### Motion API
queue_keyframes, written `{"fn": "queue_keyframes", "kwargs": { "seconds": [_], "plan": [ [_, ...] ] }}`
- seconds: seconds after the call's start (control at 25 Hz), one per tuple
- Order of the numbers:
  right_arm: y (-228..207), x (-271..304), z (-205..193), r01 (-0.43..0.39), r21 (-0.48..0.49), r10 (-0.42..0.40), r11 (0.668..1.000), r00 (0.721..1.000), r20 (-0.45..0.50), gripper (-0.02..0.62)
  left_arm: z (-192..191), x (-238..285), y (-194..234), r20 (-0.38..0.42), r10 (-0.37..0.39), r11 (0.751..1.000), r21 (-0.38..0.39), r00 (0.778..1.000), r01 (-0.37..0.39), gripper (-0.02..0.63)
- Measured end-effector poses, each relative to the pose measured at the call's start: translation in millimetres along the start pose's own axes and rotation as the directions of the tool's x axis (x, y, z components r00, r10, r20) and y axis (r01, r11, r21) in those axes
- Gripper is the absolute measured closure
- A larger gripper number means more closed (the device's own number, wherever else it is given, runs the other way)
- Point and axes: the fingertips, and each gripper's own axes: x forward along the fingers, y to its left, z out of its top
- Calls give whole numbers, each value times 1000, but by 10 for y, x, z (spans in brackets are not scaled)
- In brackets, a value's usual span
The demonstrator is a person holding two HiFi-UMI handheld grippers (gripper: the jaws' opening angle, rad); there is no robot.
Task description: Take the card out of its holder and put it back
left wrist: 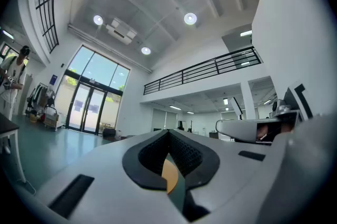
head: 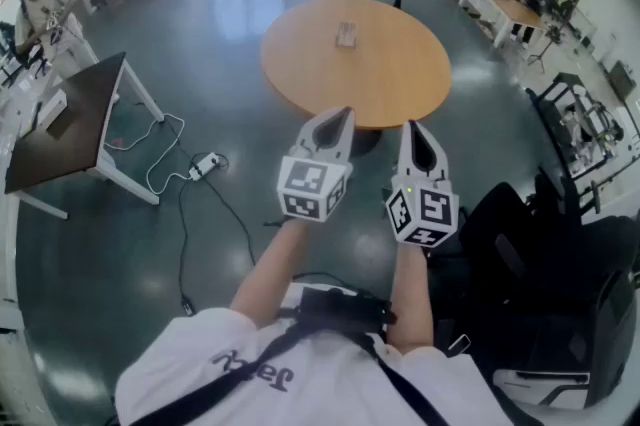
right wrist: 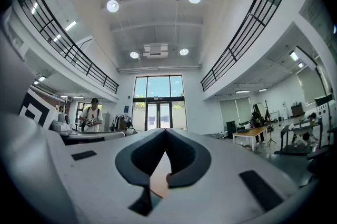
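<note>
Left gripper (head: pixel 338 117): closed, jaws tip to tip, nothing btwn them. In the left gripper view only a sliver of orange bench top shows thru the gap below the tips.

Right gripper (head: pixel 416 130): closed, jaws tip to tip, empty. Right gripper view confirms this; same orange sliver in the gap.

Position: both grippers are held in the air side by side, not touching, each with its marker cube (head: pixel 312 188) facing the head view. Both point toward the bench (head: pixel 390 79), at its near edge.

Card holder (head: pixel 346 35): small pale item on the round bench, approx. at centre, slightly toward the far edge. It is well apart from both grippers. Too small to tell whether the card sits in it.

Surroundings:
- Dark desk (head: pixel 60 129) at left, on white legs.
- Power strip (head: pixel 205 164) w/ cables on the floor (head: pixel 230 34), btwn desk and bench.
- Black chair (head: pixel 540 244) at right, beside the right arm.
- Person (head: pixel 35 4) standing at far left.
</note>
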Motion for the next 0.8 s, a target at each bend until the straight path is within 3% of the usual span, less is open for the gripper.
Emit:
{"fn": "queue_keyframes", "kwargs": {
  "seconds": [0.52, 0.8],
  "plan": [
    [-262, -202, -275, -21, 79, 24, 997, 999, -32, 583, -308, -20, -302, -60, 44, 999, 9, 997, -44, 595],
    [-240, 134, -448, -63, 132, 70, 989, 996, -49, 578, -390, 110, -56, -76, 80, 997, 24, 994, -78, 595]
  ]
}}
